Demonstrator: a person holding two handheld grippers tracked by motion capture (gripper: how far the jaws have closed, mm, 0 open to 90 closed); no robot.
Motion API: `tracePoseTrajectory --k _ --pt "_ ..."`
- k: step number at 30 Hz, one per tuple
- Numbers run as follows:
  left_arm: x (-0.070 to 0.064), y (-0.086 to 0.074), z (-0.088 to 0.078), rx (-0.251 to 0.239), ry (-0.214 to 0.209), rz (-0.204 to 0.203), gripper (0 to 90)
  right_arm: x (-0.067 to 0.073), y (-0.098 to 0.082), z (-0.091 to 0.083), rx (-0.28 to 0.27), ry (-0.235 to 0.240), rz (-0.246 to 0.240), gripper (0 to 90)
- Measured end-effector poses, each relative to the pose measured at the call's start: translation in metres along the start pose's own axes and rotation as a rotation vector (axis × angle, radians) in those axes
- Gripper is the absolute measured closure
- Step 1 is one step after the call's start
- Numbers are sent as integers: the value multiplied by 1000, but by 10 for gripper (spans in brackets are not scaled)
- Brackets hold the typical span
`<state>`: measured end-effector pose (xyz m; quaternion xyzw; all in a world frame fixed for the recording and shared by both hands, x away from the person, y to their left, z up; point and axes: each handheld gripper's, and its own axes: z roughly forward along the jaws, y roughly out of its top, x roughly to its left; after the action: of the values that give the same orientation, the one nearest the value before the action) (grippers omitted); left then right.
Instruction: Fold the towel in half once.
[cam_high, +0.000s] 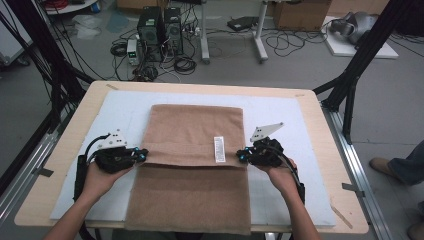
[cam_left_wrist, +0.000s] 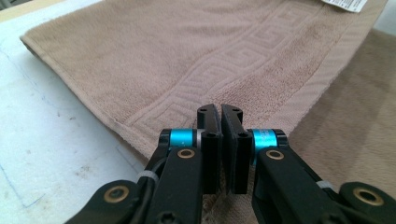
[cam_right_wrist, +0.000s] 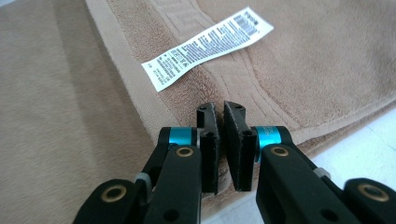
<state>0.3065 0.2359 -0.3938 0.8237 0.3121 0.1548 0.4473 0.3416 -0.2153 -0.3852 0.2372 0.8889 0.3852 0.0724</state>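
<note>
Brown towel (cam_high: 192, 165) lies mid-frame in the high view on a white mat (cam_high: 280, 115) that covers the wooden table (cam_high: 320, 130). Its far half is folded toward the near side; the folded edge runs across the middle of the frame, and the single lower layer reaches down to the table's near edge at the bottom.

Left gripper (cam_high: 141, 155) sits at the left end of that folded edge, right gripper (cam_high: 241, 156) at the right end. Both are closed on the towel's folded-over corners; in each gripper view the pads stand almost together with cloth pinched at their base.

Surroundings: bare mat strips to the left and right of the towel, nothing lying on them. Beyond the table, upper part of the frame: computer towers (cam_high: 161, 32), tangled cables on the floor, desk legs, cardboard boxes. Black frame struts stand at the upper left and upper right corners of the table. A person's shoes show at the right edge.

Left gripper view: woven key-pattern border (cam_left_wrist: 224, 74) along the hem, faint pencil lines on the mat at left. Right gripper view: white care label (cam_right_wrist: 205, 46) with printed text and barcode, lying flat just beyond the jaws; the high view gives it as a small white strip (cam_high: 219, 149) left of the right gripper.
</note>
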Motion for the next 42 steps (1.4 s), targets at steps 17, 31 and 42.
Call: tracePoseTrajectory --k 17,31,42 --pt "-59 -17 -67 -62 -74 83 839 60 -14 -51 -74 159 -114 785" --pt "-30 -39 -1 41 -55 53 630 34 -30 16 28 133 -42 625" --pt "-36 -52 15 95 -86 55 864 40 -40 34 71 106 -74 848"
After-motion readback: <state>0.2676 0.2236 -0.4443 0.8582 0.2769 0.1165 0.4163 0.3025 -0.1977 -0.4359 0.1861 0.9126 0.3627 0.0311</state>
